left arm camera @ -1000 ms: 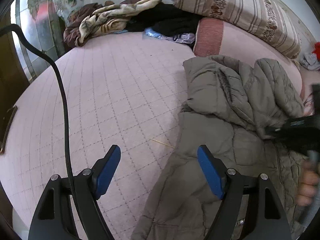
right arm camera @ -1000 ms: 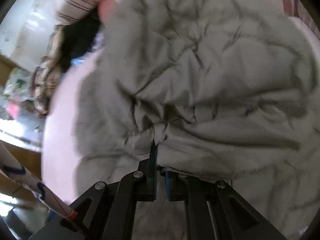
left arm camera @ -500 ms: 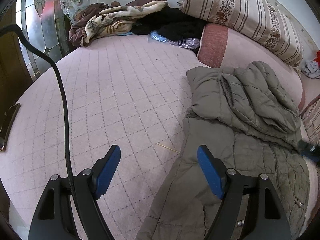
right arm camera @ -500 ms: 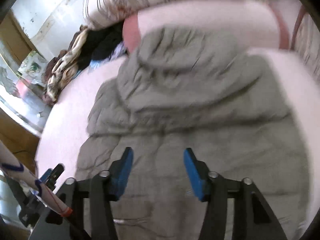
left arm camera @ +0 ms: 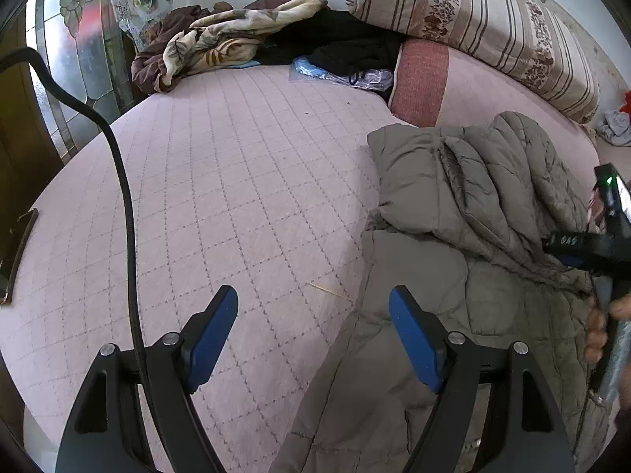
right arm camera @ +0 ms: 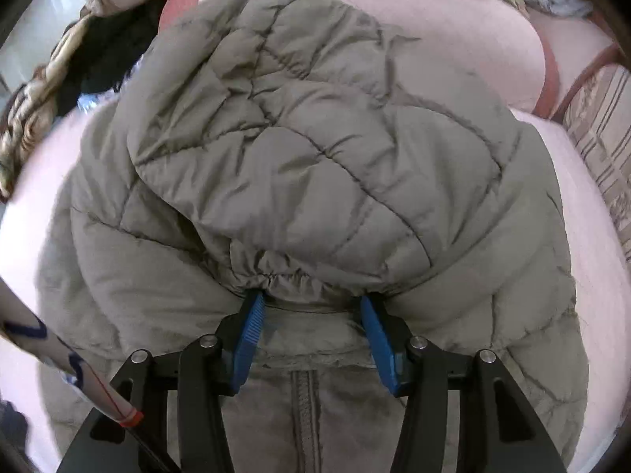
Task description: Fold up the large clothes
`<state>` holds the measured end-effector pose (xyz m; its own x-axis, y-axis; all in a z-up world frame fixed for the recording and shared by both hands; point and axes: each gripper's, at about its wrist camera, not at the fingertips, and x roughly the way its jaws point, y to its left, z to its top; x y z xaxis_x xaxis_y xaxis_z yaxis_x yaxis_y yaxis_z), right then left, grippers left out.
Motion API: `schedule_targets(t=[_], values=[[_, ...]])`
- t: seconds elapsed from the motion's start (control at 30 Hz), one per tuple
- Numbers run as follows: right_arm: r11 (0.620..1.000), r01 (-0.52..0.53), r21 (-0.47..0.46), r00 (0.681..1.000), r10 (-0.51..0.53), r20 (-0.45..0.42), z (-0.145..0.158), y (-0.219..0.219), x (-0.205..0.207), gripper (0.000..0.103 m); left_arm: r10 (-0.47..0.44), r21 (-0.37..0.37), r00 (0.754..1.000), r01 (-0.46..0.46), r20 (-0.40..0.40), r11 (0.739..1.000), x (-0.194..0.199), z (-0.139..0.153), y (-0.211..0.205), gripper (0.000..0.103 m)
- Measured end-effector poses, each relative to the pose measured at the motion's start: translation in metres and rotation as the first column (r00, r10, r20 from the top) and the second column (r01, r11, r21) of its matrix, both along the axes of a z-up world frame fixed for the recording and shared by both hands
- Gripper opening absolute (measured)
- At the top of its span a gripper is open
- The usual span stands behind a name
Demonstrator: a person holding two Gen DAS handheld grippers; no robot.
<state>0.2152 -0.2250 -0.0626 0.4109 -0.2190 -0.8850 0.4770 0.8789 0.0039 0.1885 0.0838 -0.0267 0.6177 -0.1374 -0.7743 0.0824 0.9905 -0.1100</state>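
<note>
Pink quilted bed (left arm camera: 244, 181), olive puffer jacket (right arm camera: 315, 157), both tongs released, striped pillow (left arm camera: 473, 19)

Olive-grey quilted puffer coat (right arm camera: 315, 149), lying flat on a pink quilted bed (left arm camera: 236, 181); sleeve folded across its body, elastic cuff gathered (zip visible below), fabric puffy and creased

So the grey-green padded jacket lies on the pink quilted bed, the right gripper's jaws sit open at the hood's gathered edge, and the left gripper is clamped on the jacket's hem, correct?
Not quite. The left gripper holds nothing: the left wrist view shows its blue pads apart above the bed and the jacket. The right gripper is as stated.
</note>
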Motion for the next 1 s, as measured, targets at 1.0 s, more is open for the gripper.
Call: schedule_targets(t=[1.0], values=[[0.999, -0.048, -0.009, 0.997, 0.049, 0.058, 0.053, -0.014, -0.253, 0.068, -0.057, 0.172, 0.994, 0.041, 0.093, 0.984, -0.053, 0.006, -0.030, 0.078]])
